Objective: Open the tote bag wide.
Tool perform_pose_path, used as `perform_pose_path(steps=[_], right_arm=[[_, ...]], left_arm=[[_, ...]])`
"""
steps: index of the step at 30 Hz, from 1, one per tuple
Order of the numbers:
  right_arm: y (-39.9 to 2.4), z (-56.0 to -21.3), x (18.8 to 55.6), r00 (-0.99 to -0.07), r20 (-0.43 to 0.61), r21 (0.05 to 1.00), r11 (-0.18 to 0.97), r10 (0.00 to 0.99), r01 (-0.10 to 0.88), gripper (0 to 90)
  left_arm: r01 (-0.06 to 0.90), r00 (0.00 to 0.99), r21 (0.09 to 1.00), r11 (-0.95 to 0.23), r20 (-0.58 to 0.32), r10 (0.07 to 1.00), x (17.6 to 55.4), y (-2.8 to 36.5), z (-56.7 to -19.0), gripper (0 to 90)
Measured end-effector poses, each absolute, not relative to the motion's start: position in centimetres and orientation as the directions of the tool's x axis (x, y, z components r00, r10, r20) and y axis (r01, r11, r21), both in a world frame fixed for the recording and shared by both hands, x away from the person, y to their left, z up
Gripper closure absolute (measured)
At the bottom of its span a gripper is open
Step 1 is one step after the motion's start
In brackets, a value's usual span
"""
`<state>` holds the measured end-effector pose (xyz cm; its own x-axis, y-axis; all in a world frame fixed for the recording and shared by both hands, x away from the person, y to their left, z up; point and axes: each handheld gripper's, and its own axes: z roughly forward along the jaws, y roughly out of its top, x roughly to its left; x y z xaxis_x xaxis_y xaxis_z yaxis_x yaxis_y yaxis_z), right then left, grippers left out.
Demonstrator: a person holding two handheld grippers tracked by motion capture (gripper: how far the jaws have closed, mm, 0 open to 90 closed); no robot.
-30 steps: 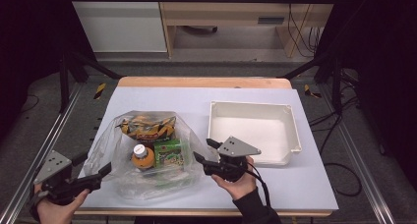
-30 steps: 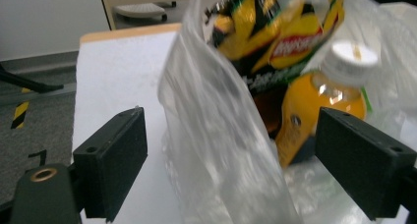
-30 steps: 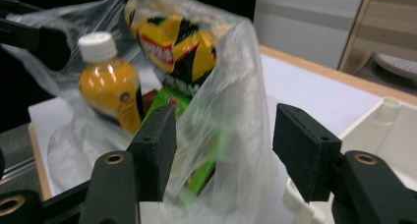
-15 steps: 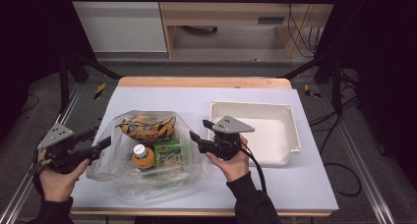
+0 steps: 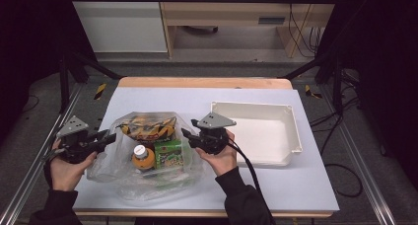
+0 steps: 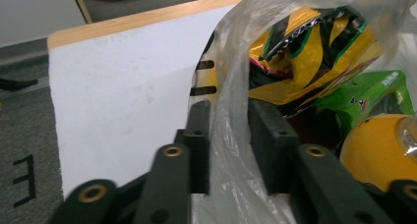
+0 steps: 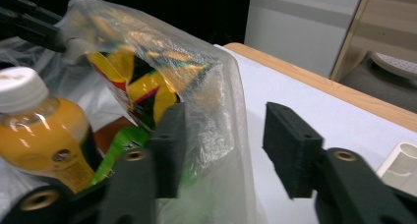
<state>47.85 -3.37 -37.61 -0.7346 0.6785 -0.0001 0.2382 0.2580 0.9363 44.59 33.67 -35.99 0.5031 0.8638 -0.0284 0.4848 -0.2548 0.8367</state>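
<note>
A clear plastic bag (image 5: 112, 167) lies on the white table top and holds a yellow snack bag (image 5: 148, 127), an orange juice bottle (image 5: 142, 156) and a green box (image 5: 168, 155). My left gripper (image 5: 109, 136) is at the bag's left rim. Its jaws have just been closing, and the bag film (image 6: 231, 62) stands bunched between them with a gap still showing; I call it open (image 6: 230, 117). At the bag's right rim my right gripper (image 5: 186, 135) has also been closing. It straddles the film (image 7: 216, 96), which lies against one jaw only (image 7: 223, 123).
A shallow white tray (image 5: 251, 105) stands just right of my right hand. Bare table runs behind the bag to the wooden far edge (image 5: 207, 82). In the right gripper view the other gripper's black jaws (image 7: 29, 22) show beyond the bottle (image 7: 34, 126).
Both hands have moved away from the table's front edge to the bag's two sides. Both pairs of jaws have narrowed, the left one far more, and bag film now sits between each pair.
</note>
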Motion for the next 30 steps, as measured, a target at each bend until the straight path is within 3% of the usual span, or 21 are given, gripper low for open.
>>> perform_pose_path(steps=[2, 3, 4, 7, 9, 18, 30], right_arm=[[-3.3, -37.7, 47.9, -0.732, -0.004, 0.935, 0.261, 0.681, 0.238, 61.5], [-3.3, -37.8, 48.0, -0.734, -0.010, 0.933, 0.270, 0.679, 0.237, 71.1], [-3.3, -37.8, 48.0, -0.734, -0.010, 0.933, 0.270, 0.679, 0.237, 71.1], [-3.3, -37.8, 48.1, -0.740, -0.015, 0.930, 0.281, 0.673, 0.237, 85.7], [-3.5, -37.7, 48.2, -0.738, -0.016, 0.927, 0.286, 0.675, 0.242, 89.9], [-4.1, -37.2, 48.9, -0.683, 0.007, 0.955, 0.198, 0.730, 0.221, 90.0], [-2.3, -40.6, 51.1, -0.645, -0.059, 0.873, 0.353, 0.762, 0.337, 89.8]], left_arm=[[0.488, 0.504, 0.836, -0.249, -0.037, 0.863, 44.8, 33.7, -36.2, 74.2], [0.489, 0.507, 0.835, -0.251, -0.038, 0.861, 44.9, 33.8, -36.2, 81.0], [0.489, 0.508, 0.834, -0.254, -0.036, 0.861, 45.0, 33.8, -36.3, 81.0], [0.482, 0.509, 0.839, -0.252, -0.033, 0.860, 45.1, 33.9, -36.2, 89.2], [0.469, 0.512, 0.848, -0.246, -0.034, 0.858, 45.1, 33.8, -36.0, 90.0], [0.411, 0.488, 0.894, -0.176, -0.053, 0.871, 45.9, 33.2, -34.8, 90.0], [0.527, 0.449, 0.827, -0.196, -0.074, 0.891, 48.7, 32.6, -38.8, 90.0]])
